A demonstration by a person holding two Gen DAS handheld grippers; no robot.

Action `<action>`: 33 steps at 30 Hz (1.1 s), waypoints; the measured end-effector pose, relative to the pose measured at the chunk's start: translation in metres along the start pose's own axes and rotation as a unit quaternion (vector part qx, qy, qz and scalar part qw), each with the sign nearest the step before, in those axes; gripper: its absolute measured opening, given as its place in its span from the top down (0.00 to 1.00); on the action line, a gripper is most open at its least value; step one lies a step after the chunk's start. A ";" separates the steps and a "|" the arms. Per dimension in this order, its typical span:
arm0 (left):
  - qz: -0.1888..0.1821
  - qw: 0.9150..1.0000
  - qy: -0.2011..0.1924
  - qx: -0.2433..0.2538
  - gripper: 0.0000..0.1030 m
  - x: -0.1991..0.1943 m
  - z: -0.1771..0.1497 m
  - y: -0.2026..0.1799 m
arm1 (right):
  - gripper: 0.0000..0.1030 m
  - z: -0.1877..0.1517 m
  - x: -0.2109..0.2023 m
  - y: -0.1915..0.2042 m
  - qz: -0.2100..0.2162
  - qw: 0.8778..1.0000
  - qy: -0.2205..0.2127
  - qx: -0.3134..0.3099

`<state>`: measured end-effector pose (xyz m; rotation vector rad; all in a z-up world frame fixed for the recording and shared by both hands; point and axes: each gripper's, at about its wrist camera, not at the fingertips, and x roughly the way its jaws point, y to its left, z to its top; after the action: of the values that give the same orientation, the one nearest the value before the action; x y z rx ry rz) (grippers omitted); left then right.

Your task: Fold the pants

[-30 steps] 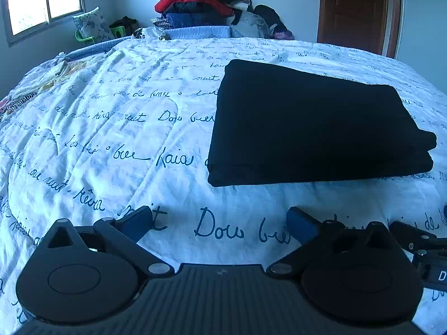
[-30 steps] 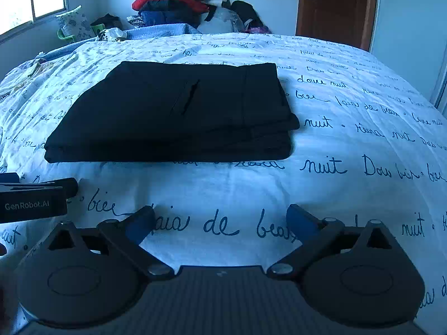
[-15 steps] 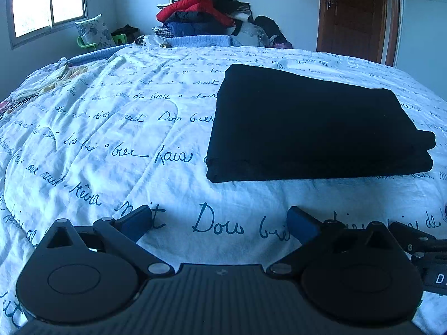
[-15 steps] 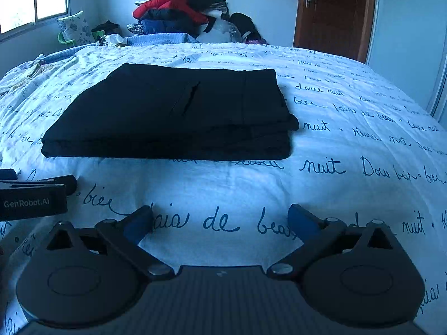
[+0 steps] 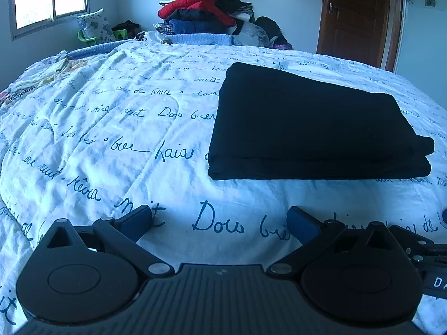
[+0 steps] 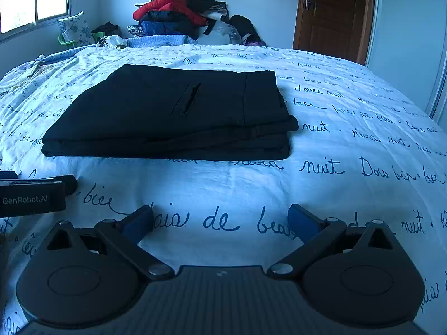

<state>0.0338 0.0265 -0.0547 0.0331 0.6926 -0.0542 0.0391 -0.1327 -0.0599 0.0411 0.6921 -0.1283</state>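
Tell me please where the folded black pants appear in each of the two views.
Left wrist view: the pants lie right of centre on the bedspread.
Right wrist view: the pants lie left of centre.
Shared landmark: the red jacket on the clothes pile behind.

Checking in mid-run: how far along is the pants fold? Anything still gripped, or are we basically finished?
The fold looks done: the black pants lie as a compact layered rectangle on the bedspread, edges roughly lined up. Nothing is in hand: the left tool and right tool are both open, empty and short of the pants. Little seems left; one layer juts out slightly at the right corner, so at most a tidy-up.
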 end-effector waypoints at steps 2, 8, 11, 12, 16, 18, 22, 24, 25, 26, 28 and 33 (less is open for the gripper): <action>0.000 1.000 0.000 0.000 0.00 0.000 0.000 0.000 | 0.00 0.000 0.000 0.000 0.000 1.000 0.000 0.000; 0.000 1.000 0.000 0.000 0.00 0.000 0.000 0.000 | 0.00 0.000 0.000 0.000 0.000 1.000 0.000 0.000; 0.000 1.000 0.000 0.000 0.00 0.000 0.000 0.000 | 0.00 0.000 0.000 0.000 0.000 1.000 0.000 0.000; 0.000 1.000 0.000 0.000 0.00 0.000 0.000 0.000 | 0.00 0.000 0.000 0.000 0.000 1.000 0.000 0.000; 0.000 1.000 0.000 0.000 0.00 0.000 0.000 0.000 | 0.00 0.000 0.000 0.000 0.000 1.000 -0.001 0.000; 0.000 1.000 0.000 0.000 0.00 0.000 0.000 0.000 | 0.00 0.000 0.000 0.000 0.000 1.000 -0.001 0.000; -0.004 1.000 0.004 -0.005 0.00 0.002 0.001 0.001 | 0.00 0.000 0.000 0.000 0.000 1.000 -0.001 0.000; -0.004 1.000 0.005 -0.006 0.00 0.002 0.001 0.002 | 0.00 0.000 0.000 0.000 0.000 1.000 -0.001 0.000; -0.004 1.000 0.005 -0.006 0.00 0.002 0.000 0.001 | 0.00 0.000 0.000 0.000 0.000 1.000 -0.001 0.000; -0.004 1.000 0.005 -0.005 0.00 0.002 0.001 0.002 | 0.00 0.000 0.000 0.000 0.000 1.000 -0.001 0.000; -0.004 1.000 0.005 -0.006 0.00 0.002 0.000 0.002 | 0.00 0.000 0.000 0.000 0.000 1.000 -0.001 0.000; -0.003 1.000 0.004 -0.005 0.00 0.002 0.000 0.002 | 0.00 0.000 0.000 0.000 0.000 1.000 -0.001 0.000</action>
<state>0.0354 0.0283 -0.0555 0.0206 0.7020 -0.0569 0.0388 -0.1330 -0.0601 0.0407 0.6904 -0.1283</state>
